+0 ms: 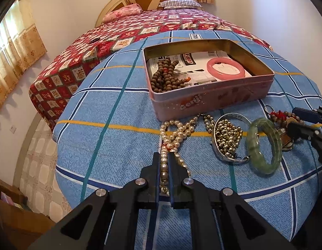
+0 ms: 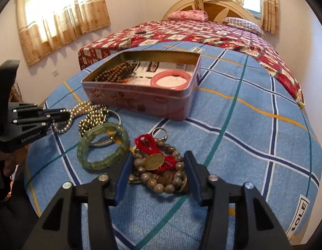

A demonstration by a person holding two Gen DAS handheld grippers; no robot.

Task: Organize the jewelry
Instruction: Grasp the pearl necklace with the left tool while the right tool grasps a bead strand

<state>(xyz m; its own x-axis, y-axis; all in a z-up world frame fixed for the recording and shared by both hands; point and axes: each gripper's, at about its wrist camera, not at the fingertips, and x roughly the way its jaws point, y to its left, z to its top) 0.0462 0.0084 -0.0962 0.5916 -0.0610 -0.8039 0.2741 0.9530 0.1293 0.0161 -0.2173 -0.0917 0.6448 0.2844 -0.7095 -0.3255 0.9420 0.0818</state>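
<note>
Left gripper at lower centre of the left wrist view, jaws narrow and clamped on the pearl necklace, whose strand runs between them and loops out across the blue checked sheet toward the tin. Same gripper at the left edge of the right wrist view, tip at the pearls.

Right gripper at lower centre of the right wrist view, jaws wide, straddling the bead bracelet with its red cord and brass tag; no contact to be seen between pads and beads. Ring just above the cord. Same gripper at the right edge of the left wrist view.

Green bangle left of the bracelet, flat on the sheet, just beside the left jaw; in the left wrist view at centre right. Gold bead chain heaped inside a silver bangle, between pearls and green bangle.

Tin open, lid off, at upper centre of both views. Inside: brown bead strand at its left end, pink bangle toward its right, both on printed paper.

Beyond the sheet, a red patterned bed cover and pillows at the headboard; curtains at upper left of the right wrist view.
</note>
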